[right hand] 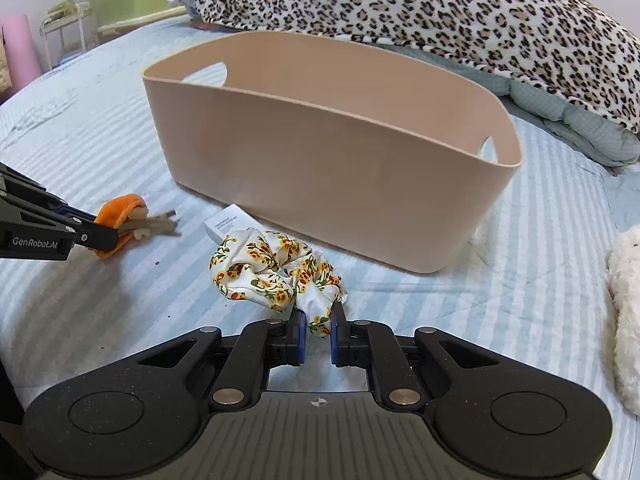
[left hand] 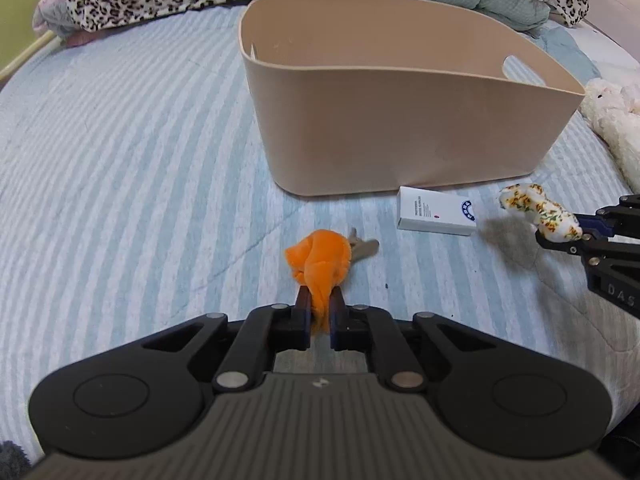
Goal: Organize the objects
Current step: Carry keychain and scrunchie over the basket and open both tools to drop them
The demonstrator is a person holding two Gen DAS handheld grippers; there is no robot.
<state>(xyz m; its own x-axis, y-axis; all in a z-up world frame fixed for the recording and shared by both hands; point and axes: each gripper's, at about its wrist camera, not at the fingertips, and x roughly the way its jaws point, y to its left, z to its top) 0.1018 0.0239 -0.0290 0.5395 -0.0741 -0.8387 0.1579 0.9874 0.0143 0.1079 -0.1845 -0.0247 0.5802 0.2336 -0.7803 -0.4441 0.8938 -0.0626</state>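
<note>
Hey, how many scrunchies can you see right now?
2. The orange scrunchie is pinched in the left hand-held gripper; the floral scrunchie is pinched in the right hand-held gripper. The beige basket may hide more.

Bed (left hand: 120, 152): covered by a sheet with pale blue and white stripes. Leopard-print blanket (right hand: 440, 8): bunched along the far edge of the bed, overlying a light teal quilt (right hand: 580, 128). White plush toy (left hand: 616, 120): lies at the bed's right edge. Pink roll (right hand: 18, 48) and a small white rack (right hand: 64, 24): beside the bed, against a green wall.
</note>
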